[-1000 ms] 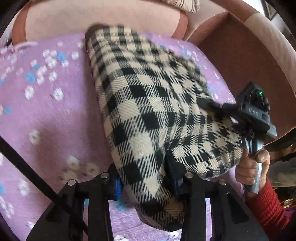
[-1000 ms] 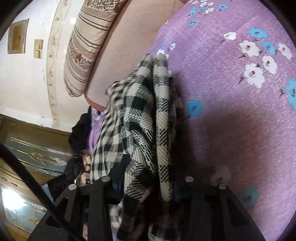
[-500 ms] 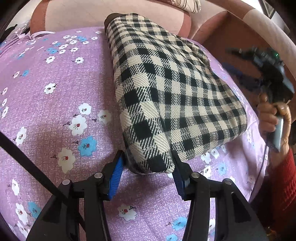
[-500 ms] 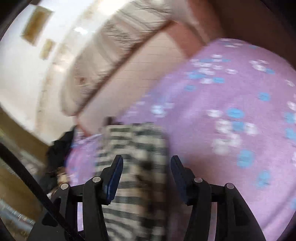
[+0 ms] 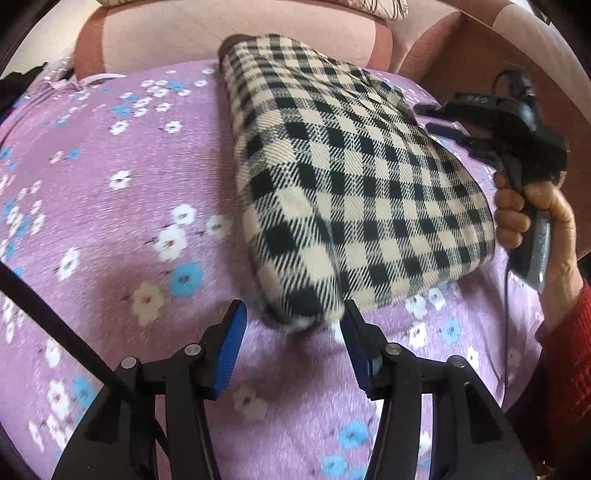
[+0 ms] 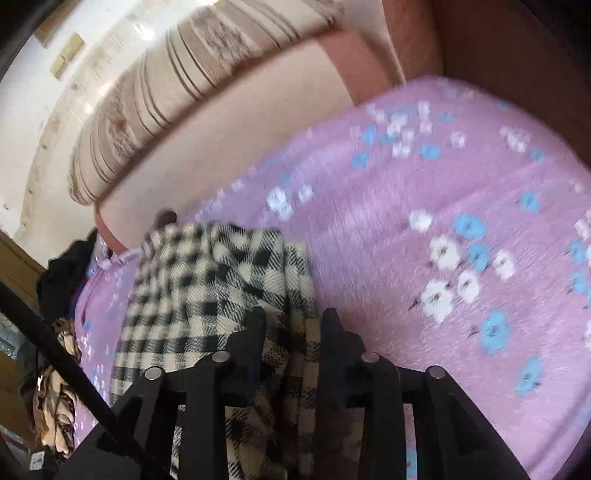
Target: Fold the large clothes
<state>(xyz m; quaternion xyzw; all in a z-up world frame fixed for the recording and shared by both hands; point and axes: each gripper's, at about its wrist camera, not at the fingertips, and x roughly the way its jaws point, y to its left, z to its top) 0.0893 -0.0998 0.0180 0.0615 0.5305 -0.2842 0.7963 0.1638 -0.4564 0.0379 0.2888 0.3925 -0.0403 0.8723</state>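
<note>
A folded black-and-cream checked garment [image 5: 354, 184] lies on the purple flowered bedspread [image 5: 122, 229]. My left gripper [image 5: 291, 325] is open, with the garment's near corner just in front of its blue pads [image 5: 231, 347], not clamped. My right gripper [image 5: 439, 118], held in a hand with a red sleeve, hovers open at the garment's right edge. In the right wrist view the right gripper [image 6: 293, 321] is open, with the garment's edge [image 6: 221, 280] lying between and in front of the fingers.
A pink sofa back [image 5: 236, 33] and a striped cushion [image 6: 192, 81] stand behind the bedspread. A brown armrest [image 5: 480, 62] is at the right. Dark clothes [image 6: 62, 266] and a tan patterned cloth [image 6: 55, 398] lie off the bed's far side.
Both grippers let go of the garment, which now lies folded on the bedspread. The left gripper pulled back a little. The right gripper swung away, then came back to the garment's right edge.
</note>
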